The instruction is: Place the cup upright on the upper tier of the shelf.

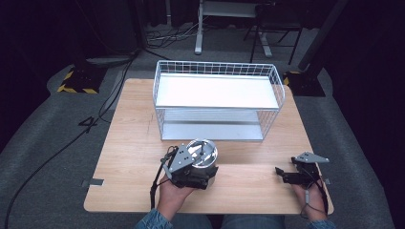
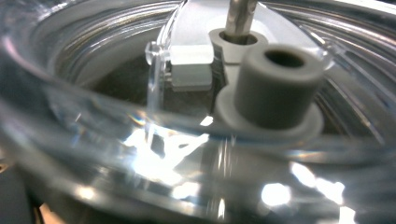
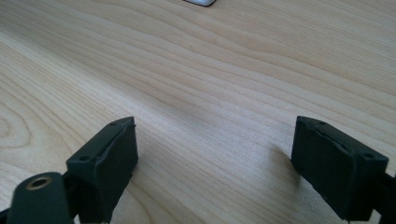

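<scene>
On the near half of the light wood-grain tabletop (image 1: 129, 143), close to the front edge: one round clear-plastic container with a transparent lid and a grey cylindrical knob (image 1: 202, 153), upright, standing in front of the rack; in the left gripper view the lid's ribbed clear surface and grey knob (image 2: 276, 88) appear at very close range, with a metal stem rising from a grey collar beside it. Left gripper (image 1: 191, 171), black with a grey three-cornered plate on top, held in the person's left hand and pressed against the near side of the container; whether its jaws clasp the container cannot be told. Right gripper (image 1: 282, 174), black, same plate, held low over bare wood near the right front corner, well apart from the container; jaws spread wide with nothing between them, its fingertips (image 3: 108, 154) just above the grain. Behind the container: a white wire two-tier rack with solid white shelves (image 1: 217, 98), both tiers unoccupied, set toward the table's far edge. Room: grey carpeted floor (image 1: 43, 124), dark surroundings, black cables trailing at left, yellow-and-black hazard-striped base (image 1: 79, 82) at far left, white stand legs at the back
</scene>
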